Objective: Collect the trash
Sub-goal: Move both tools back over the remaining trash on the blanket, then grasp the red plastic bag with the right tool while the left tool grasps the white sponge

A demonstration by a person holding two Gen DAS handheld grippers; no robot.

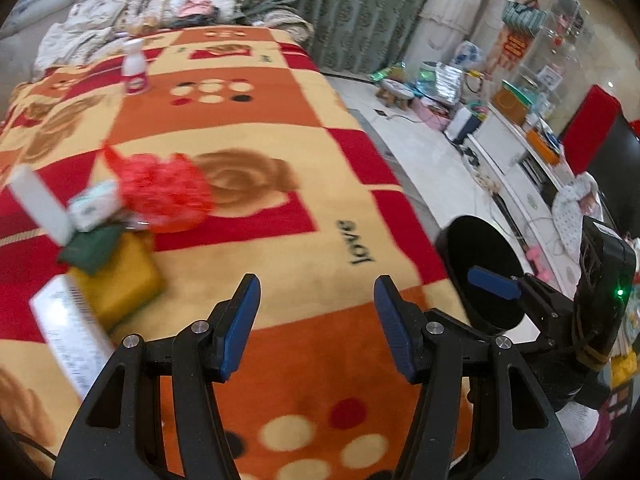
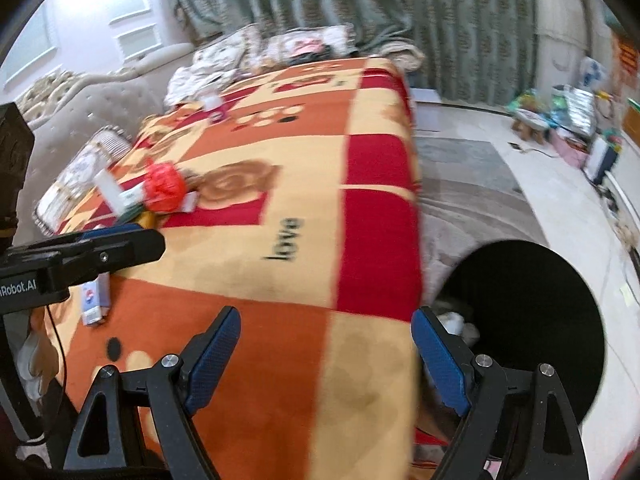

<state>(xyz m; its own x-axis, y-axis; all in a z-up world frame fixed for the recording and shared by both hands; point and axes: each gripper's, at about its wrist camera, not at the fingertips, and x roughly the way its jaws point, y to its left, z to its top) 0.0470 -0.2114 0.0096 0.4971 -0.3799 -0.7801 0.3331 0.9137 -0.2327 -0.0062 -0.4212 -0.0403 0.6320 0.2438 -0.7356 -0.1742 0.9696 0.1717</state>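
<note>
Several light scraps heaped on the blanket [image 1: 280, 208] — red crumpled bag [image 1: 166, 194] soft, pinchable at its bunched top, boxes [image 1: 70, 332] stiffer; left claw [image 1: 316, 324] half-spread and right claw [image 2: 326, 360] wide, both empty.

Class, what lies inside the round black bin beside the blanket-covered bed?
In the round black bin, the right wrist view shows only some pale crumpled scraps near its near rim. The rest of its inside is too dark to read.

Two wrist cameras over the blanket, angled down

Each looks along its own fingers, close above the blanket's [image 1: 280, 216] near edge; both share the red bag [image 1: 166, 194], the far curtain [image 2: 360, 8], and the black bin [image 2: 532, 320].
</note>
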